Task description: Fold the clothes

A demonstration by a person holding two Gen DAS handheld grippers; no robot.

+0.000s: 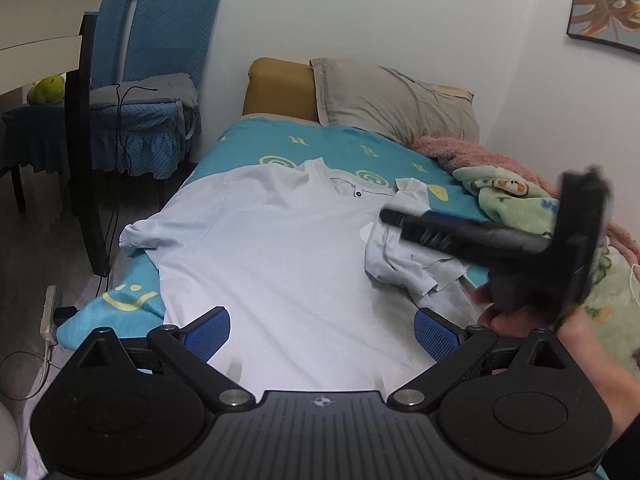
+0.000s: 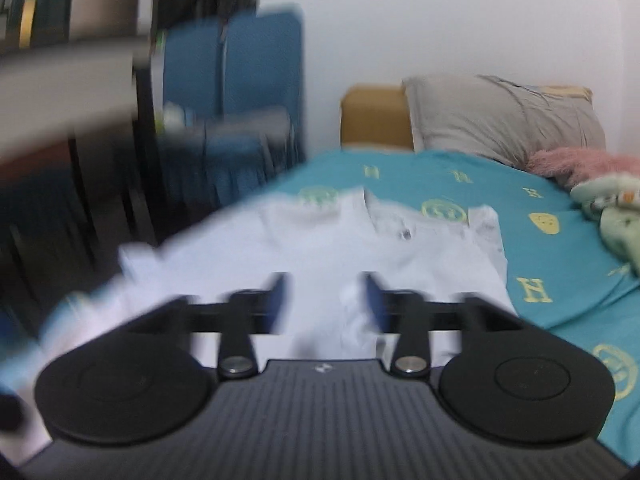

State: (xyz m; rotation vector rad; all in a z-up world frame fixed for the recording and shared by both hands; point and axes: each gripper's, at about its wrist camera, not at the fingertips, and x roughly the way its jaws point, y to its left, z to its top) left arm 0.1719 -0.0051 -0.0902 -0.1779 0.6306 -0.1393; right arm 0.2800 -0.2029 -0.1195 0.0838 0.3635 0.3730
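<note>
A white T-shirt (image 1: 280,248) lies spread on the teal bed sheet (image 1: 264,140), collar toward the pillow. Its right sleeve (image 1: 404,264) is bunched and folded inward. My left gripper (image 1: 322,334) is open and empty, hovering over the shirt's lower part. My right gripper (image 1: 390,216) reaches in from the right over the bunched sleeve. In the blurred right wrist view the right gripper (image 2: 325,300) is open, with nothing between its pads, just above the shirt (image 2: 320,240).
A grey pillow (image 1: 392,100) and tan headboard (image 1: 276,88) lie at the far end. A pink and green blanket (image 1: 512,196) is heaped on the right. Blue-covered chairs (image 1: 152,80) and a dark table leg (image 1: 86,140) stand left of the bed.
</note>
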